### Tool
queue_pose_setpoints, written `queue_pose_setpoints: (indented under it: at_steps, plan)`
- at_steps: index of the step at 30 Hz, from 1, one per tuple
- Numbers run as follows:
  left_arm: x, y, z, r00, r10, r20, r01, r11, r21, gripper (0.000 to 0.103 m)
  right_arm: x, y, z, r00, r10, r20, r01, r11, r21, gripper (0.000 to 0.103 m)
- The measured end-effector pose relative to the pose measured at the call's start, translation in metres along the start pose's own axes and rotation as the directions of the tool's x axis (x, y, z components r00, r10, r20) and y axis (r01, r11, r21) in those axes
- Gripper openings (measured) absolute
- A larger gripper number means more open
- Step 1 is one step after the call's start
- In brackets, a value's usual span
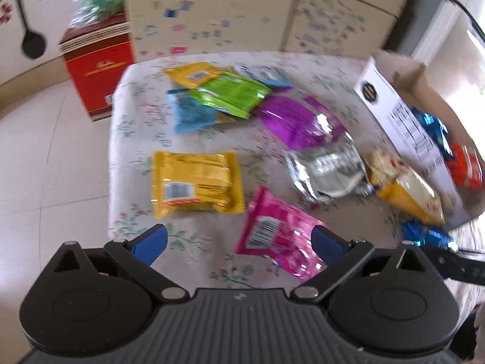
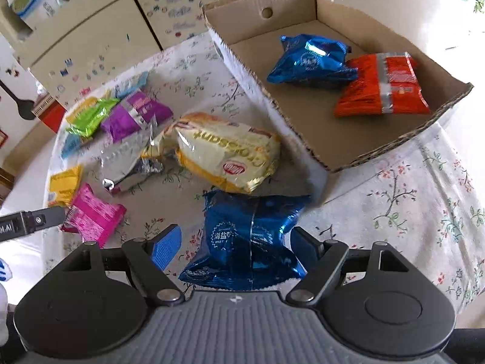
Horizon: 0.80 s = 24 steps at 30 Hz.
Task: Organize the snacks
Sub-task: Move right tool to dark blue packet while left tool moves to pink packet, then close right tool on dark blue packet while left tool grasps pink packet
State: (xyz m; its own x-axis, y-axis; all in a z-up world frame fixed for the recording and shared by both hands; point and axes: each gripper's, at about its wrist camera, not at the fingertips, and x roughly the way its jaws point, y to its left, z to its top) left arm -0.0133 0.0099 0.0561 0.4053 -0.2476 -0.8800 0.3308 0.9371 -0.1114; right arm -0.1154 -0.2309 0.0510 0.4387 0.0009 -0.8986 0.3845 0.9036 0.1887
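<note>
My right gripper (image 2: 235, 241) has its fingers spread around a crinkled blue foil snack packet (image 2: 247, 239), just beside the open cardboard box (image 2: 394, 148). My left gripper (image 1: 239, 242) gapes too, over a pink foil packet (image 1: 277, 232), possibly touching; blur hides contact.

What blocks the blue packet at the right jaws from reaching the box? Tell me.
Only the box's near wall. The blue packet lies on the table between the open right gripper jaws; the croissant bag sits left of that path.
</note>
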Motion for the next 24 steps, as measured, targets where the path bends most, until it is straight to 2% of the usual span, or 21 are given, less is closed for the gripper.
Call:
queue_pose_setpoints:
  at_steps: [5, 14, 19, 24]
  plan:
    - [0.012, -0.027, -0.001, 1.0, 0.011, -0.005, -0.011, 0.997, 0.081, 0.1, 0.009, 0.001, -0.003, 0.999, -0.04, -0.009, 0.04, 0.999, 0.004, 0.075]
    - [0.034, -0.053, -0.004, 0.997, 0.076, -0.013, -0.072, 0.975, 0.21, 0.1, 0.009, -0.002, -0.005, 1.0, -0.018, -0.009, 0.018, 1.0, 0.014, 0.072]
    - [0.046, -0.048, -0.007, 0.994, 0.102, -0.025, -0.096, 0.976, 0.196, 0.101, 0.006, -0.004, -0.006, 1.0, -0.013, -0.008, 0.013, 1.0, 0.023, 0.071]
    - [0.05, -0.041, -0.009, 0.997, 0.071, -0.032, -0.066, 0.988, 0.14, 0.102, 0.005, -0.005, -0.006, 1.0, 0.003, -0.009, -0.003, 0.999, 0.035, 0.07]
